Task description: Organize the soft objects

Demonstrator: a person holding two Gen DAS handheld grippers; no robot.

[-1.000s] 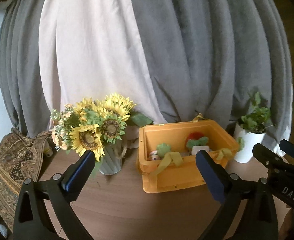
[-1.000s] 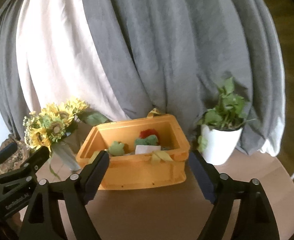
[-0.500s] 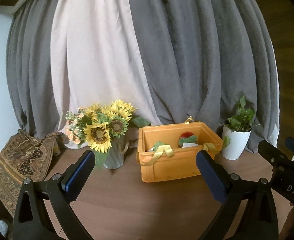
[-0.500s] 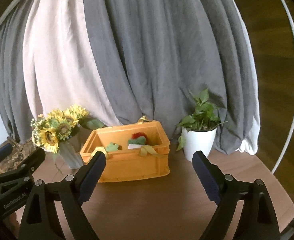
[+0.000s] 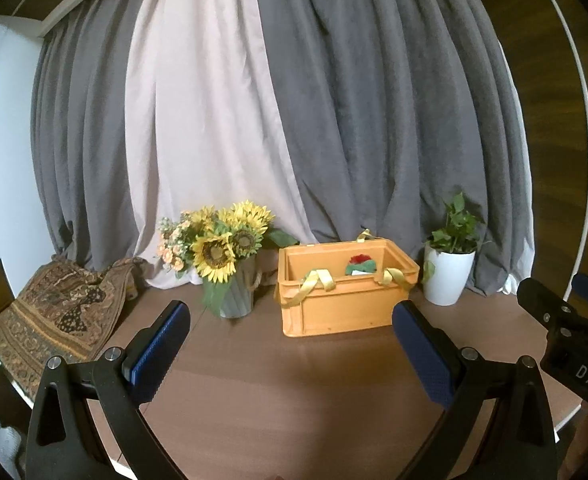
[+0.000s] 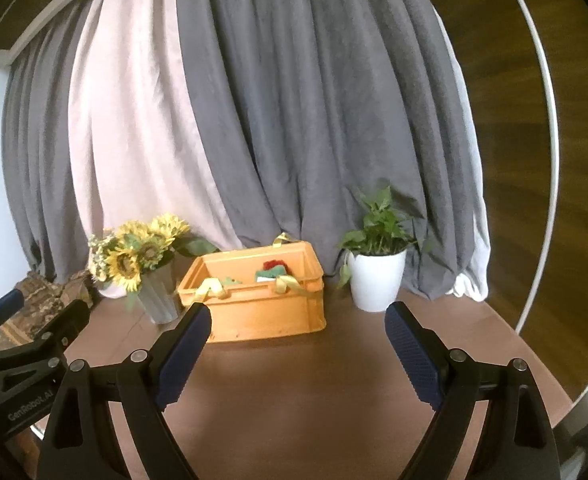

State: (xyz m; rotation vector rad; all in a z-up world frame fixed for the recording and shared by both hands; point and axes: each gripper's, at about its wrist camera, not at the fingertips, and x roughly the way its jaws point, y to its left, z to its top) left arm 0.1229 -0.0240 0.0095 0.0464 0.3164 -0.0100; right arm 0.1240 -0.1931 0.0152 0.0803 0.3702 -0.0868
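Note:
An orange plastic crate (image 5: 333,308) (image 6: 262,312) stands on the round brown table (image 5: 278,392), well beyond both grippers. Inside it lie soft toys: a red and green one (image 5: 361,264) (image 6: 273,270) shows over the rim. Yellow ribbon straps (image 5: 313,282) (image 6: 212,288) hang over the front rim. My left gripper (image 5: 290,344) is open with nothing between its blue pads. My right gripper (image 6: 297,344) is open and empty too. Each gripper shows at the edge of the other's view.
A vase of sunflowers (image 5: 226,256) (image 6: 142,264) stands left of the crate. Right of it is a potted green plant in a white pot (image 5: 449,268) (image 6: 377,272). Grey and white curtains (image 5: 254,120) hang behind. A patterned cloth (image 5: 54,312) lies at far left.
Both grippers have pulled back from the crate, which now looks smaller and farther away. More of the table shows in front. Both stay open and empty.

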